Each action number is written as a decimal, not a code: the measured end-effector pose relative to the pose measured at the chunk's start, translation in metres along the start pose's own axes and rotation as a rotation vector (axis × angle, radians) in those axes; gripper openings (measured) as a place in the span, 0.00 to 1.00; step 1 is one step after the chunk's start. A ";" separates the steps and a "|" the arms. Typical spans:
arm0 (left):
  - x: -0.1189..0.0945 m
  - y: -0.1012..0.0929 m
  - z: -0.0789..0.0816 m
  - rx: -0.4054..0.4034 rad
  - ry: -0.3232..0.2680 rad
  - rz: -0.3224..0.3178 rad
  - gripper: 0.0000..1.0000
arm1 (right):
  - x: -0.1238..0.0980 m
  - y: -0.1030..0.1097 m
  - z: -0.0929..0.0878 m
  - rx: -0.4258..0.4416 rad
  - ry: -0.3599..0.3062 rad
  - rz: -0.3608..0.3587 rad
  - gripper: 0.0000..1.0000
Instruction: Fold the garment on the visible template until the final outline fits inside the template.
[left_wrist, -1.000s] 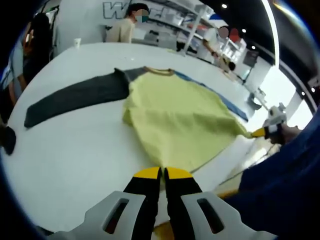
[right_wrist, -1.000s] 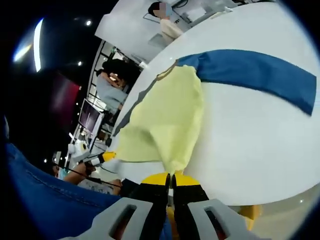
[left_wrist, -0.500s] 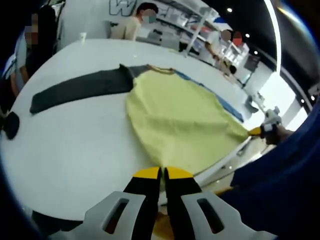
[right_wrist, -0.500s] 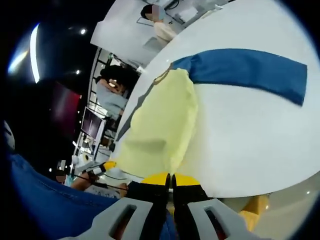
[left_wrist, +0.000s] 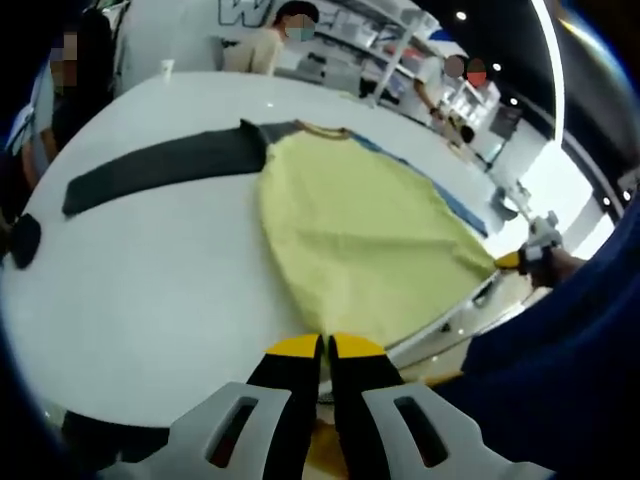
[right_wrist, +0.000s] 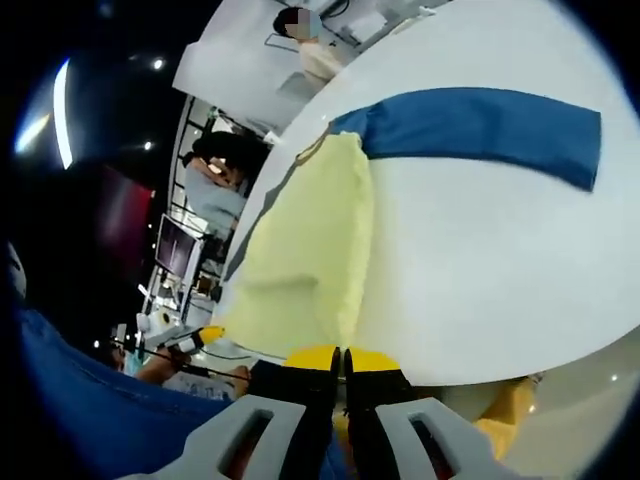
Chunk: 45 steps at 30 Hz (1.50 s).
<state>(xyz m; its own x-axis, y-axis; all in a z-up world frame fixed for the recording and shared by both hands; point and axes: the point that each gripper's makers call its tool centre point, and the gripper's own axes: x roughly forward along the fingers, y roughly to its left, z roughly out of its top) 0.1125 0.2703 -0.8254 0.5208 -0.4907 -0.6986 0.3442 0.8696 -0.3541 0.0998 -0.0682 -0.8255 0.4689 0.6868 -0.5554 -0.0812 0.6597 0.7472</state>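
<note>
your left gripper (left_wrist: 326, 347) has its jaws clenched on the bottom hem of the shirt (left_wrist: 355, 235), at one corner. your right gripper (right_wrist: 341, 358) has its jaws clenched on the hem at the other corner. in the left gripper view you can see the right gripper (left_wrist: 522, 262) far out at 3 o'clock, with the hem pulled tight between the two.

the shirt lies on the white desk (left_wrist: 160, 270). from your left jaws it runs up toward 12 o'clock, long way first, with the collar at the far end. the grey sleeve (left_wrist: 165, 168) sticks out toward 10 o'clock. in the right gripper view the yellow body (right_wrist: 305, 255) runs from the jaws toward 11 o'clock, and the blue sleeve (right_wrist: 480, 125) points out toward 2 o'clock.

both grippers sit at the near edge of the desk, so the whole shirt lies away from you. i think the next move is to carry the hem forward, up toward the collar, with both hands going together. neither hand is nearer; each has its own corner.

i cannot pick out the template on the desk.

since a second ago, the yellow body looks flatter and more stretched. the loose bump near the grey sleeve is gone. in the right gripper view the body looks thinner now, and the hem looks lifted a bit past the desk edge.
</note>
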 end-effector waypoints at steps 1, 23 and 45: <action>0.000 0.000 0.000 -0.002 -0.002 0.000 0.01 | 0.000 0.000 0.000 0.000 0.001 0.001 0.00; -0.013 0.010 -0.003 -0.041 -0.048 0.021 0.04 | -0.010 -0.004 -0.002 -0.042 -0.013 -0.006 0.04; 0.026 0.023 0.121 0.102 -0.261 0.012 0.15 | 0.017 0.016 0.115 -0.329 -0.253 -0.049 0.18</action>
<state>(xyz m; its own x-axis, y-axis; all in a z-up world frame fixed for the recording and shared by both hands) 0.2284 0.2703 -0.7764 0.7044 -0.4894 -0.5140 0.4069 0.8719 -0.2726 0.2075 -0.0813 -0.7812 0.6771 0.5827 -0.4494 -0.3109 0.7801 0.5430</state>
